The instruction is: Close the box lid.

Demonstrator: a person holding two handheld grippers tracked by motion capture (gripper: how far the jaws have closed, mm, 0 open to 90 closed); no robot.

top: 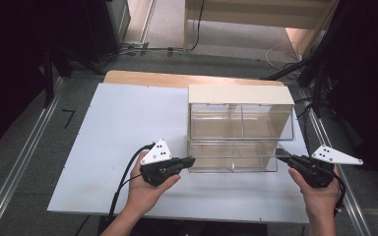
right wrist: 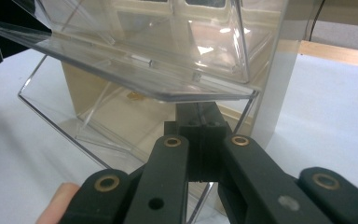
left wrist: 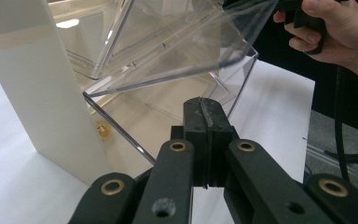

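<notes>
A white cabinet (top: 238, 93) holds two clear tilt-out bins: the upper bin (top: 241, 123) and, under it, the lower bin (top: 231, 158), tipped out toward me. My left gripper (top: 192, 160) is at the lower bin's left end, and my right gripper (top: 279, 153) at its right end. In the left gripper view the left gripper (left wrist: 203, 107) is shut with the thin clear wall of the lower bin (left wrist: 135, 116) pinched between its pads. The right gripper (right wrist: 200, 112) is shut the same way on the opposite wall of the lower bin (right wrist: 116, 121), just beneath the upper bin's front lip (right wrist: 135, 79).
The cabinet stands on a white board (top: 118, 128) over a wooden tabletop (top: 142, 78), with open board to its left. Metal rails (top: 24, 157) run along both sides of the table. Dark stands and cables sit at the far right (top: 315, 78).
</notes>
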